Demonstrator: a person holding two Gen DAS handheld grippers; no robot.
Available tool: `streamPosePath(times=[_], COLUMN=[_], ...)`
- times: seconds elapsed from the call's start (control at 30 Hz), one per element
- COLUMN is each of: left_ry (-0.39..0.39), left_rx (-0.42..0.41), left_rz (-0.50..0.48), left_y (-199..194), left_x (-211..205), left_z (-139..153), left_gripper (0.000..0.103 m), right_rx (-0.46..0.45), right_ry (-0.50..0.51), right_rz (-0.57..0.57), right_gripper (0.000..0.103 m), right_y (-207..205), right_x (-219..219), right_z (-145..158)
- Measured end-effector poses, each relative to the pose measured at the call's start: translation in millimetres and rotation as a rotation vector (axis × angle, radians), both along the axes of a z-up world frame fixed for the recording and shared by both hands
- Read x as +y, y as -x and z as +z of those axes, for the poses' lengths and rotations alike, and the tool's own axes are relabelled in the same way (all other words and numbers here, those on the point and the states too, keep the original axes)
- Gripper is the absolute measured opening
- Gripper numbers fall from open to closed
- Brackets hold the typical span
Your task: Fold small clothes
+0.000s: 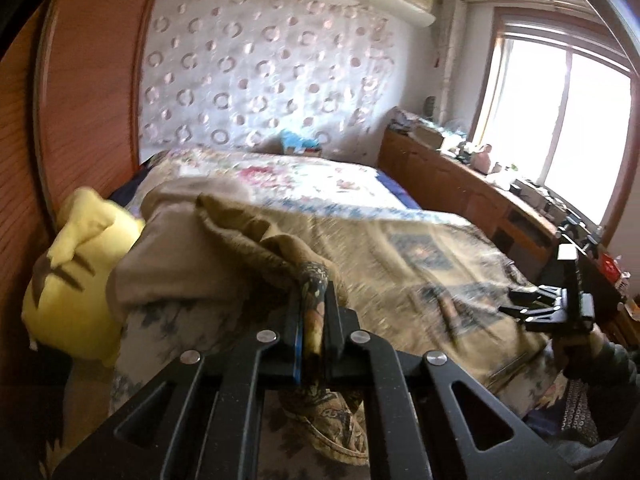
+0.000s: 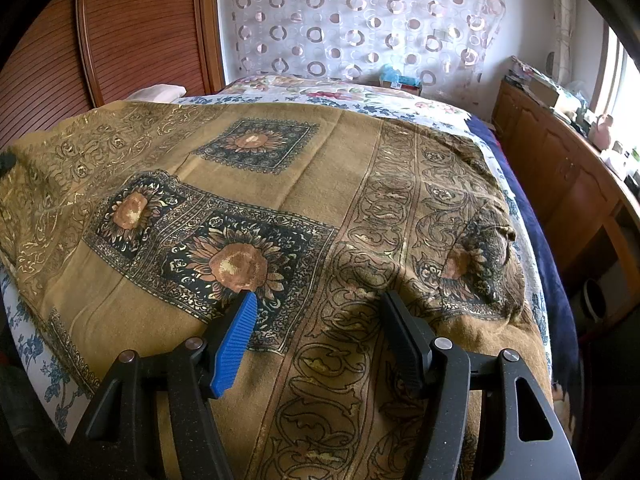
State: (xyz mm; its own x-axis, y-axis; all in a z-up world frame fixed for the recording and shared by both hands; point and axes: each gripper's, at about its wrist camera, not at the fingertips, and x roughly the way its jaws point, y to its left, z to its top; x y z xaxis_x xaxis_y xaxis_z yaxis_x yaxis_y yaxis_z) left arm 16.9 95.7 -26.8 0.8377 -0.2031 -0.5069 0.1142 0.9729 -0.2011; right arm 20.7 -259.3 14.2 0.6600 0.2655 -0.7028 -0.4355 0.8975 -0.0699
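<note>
A tan cloth with dark sunflower squares and scroll borders [image 2: 328,184] lies spread over the bed. My left gripper [image 1: 314,300] is shut on a bunched edge of this cloth [image 1: 256,236] and holds it lifted above the bed, so a fold hangs toward the camera. My right gripper [image 2: 320,300] is open and empty, just above the cloth near its front border. In the left wrist view the right gripper [image 1: 520,304] shows at the right edge over the cloth.
A yellow plush toy [image 1: 76,280] lies at the bed's left side by a wooden wardrobe [image 2: 132,32]. A floral bedspread [image 2: 340,94] covers the far half. A cluttered wooden cabinet [image 2: 560,160] runs along the right under a bright window [image 1: 560,120].
</note>
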Motion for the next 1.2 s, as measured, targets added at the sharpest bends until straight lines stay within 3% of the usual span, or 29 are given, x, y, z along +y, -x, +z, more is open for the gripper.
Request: streamPosePath(times=[0.57,0.77,0.9,0.97,1.03,1.2], left_ry=[-0.053,-0.067,-0.097,-0.103,-0.113,-0.096], left_rx=[-0.12,-0.141,-0.128,-0.099,-0.094,-0.076], left_rz=[-0.22,-0.286,-0.279,-0.285,-0.289,-0.288], left_y=[-49,-61,-63,-65,-64,-61], left_x=[-84,-115,-133,-138,-142,-142], left_z=[68,81,74,65,57,45], left_gripper=[0.007,0.007,0.008,0.014,0.032,0.05], right_rx=[0.001,0.001,0.001,0.001,0.002,0.002], right_ry=[0.0,-0.001,-0.002,-0.002,-0.001,-0.001], right_rz=[0.0,0.001,0.001,0.0,0.001,-0.001], right_gripper=[0.066,0.066,0.066,0.066,0.066,0.066], right_y=[0,0,0,0,0,0], right_x=[0,-1,-1,-1,0,1], right_z=[0,0,-1,-1,-1,-1])
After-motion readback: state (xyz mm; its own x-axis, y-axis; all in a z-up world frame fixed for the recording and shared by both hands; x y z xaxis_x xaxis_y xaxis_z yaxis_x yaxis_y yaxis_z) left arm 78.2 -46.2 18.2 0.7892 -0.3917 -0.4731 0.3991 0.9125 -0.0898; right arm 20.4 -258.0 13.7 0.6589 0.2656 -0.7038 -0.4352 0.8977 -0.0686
